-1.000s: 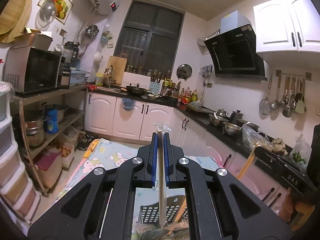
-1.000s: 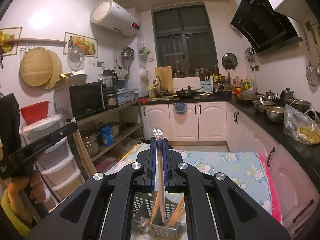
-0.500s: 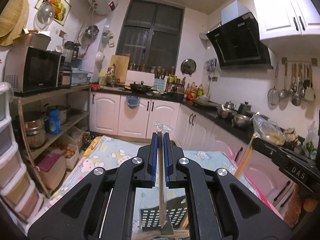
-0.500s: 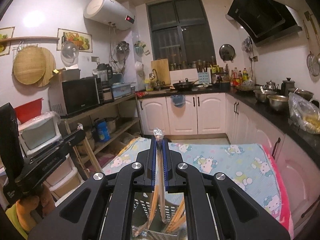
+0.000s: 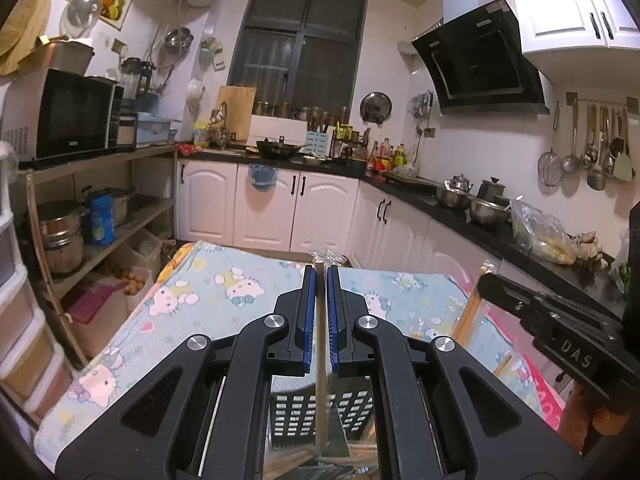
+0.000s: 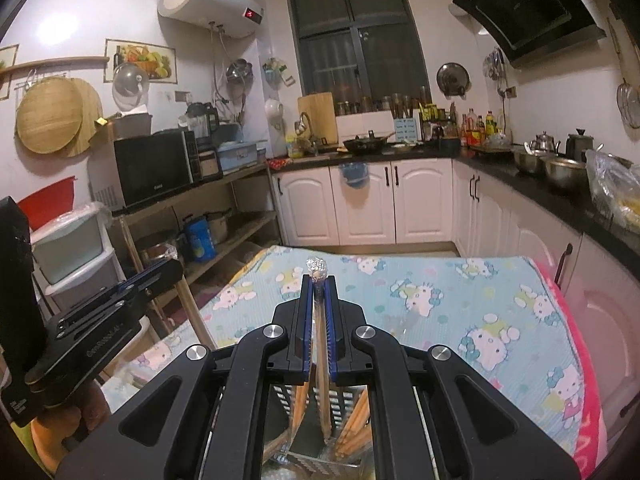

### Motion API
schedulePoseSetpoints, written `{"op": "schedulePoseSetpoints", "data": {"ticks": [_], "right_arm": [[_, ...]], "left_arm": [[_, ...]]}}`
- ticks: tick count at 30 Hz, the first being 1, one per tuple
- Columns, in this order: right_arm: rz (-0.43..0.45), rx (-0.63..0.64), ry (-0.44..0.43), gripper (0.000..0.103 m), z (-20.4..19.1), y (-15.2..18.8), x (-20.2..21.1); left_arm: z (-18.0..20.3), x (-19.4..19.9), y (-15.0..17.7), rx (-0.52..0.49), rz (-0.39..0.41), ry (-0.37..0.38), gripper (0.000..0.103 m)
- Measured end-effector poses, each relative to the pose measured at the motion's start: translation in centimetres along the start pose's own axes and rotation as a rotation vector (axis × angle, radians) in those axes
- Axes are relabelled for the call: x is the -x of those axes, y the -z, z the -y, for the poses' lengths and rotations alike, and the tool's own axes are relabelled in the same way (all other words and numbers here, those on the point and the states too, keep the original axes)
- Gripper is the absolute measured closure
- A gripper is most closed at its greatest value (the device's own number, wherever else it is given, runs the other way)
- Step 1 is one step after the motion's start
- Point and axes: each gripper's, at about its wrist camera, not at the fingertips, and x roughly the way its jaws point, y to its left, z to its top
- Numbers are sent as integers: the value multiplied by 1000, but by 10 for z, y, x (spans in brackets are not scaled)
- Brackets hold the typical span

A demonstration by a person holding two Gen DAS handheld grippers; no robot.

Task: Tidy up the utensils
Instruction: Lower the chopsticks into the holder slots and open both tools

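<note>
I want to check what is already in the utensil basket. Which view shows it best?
The right wrist view: the black slotted basket sits below the right gripper, with wooden chopsticks standing inside. The left wrist view shows only its perforated wall.

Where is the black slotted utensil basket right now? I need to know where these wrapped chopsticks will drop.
In both wrist views the basket sits at the bottom centre, on the cartoon-print cloth, directly below the left gripper and the right gripper.

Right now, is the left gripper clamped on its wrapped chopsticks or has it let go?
Clamped. The left gripper's blue pads press both sides of the wrapped chopsticks, which stand upright above the black slotted basket.
</note>
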Motion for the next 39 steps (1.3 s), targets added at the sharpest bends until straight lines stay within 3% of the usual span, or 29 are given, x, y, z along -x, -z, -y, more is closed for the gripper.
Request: {"op": "schedulePoseSetpoints", "data": {"ticks": [17, 22, 39], "right_arm": [[-100, 3, 13, 96, 5, 33, -4], [-122, 7, 28, 90, 6, 39, 1], [-148, 5, 27, 61, 5, 51, 32]], "left_arm": [[-10, -4, 23, 29, -97, 25, 101], [-15, 1, 24, 36, -124, 34, 100], [-14, 27, 32, 16, -199, 64, 62]]}}
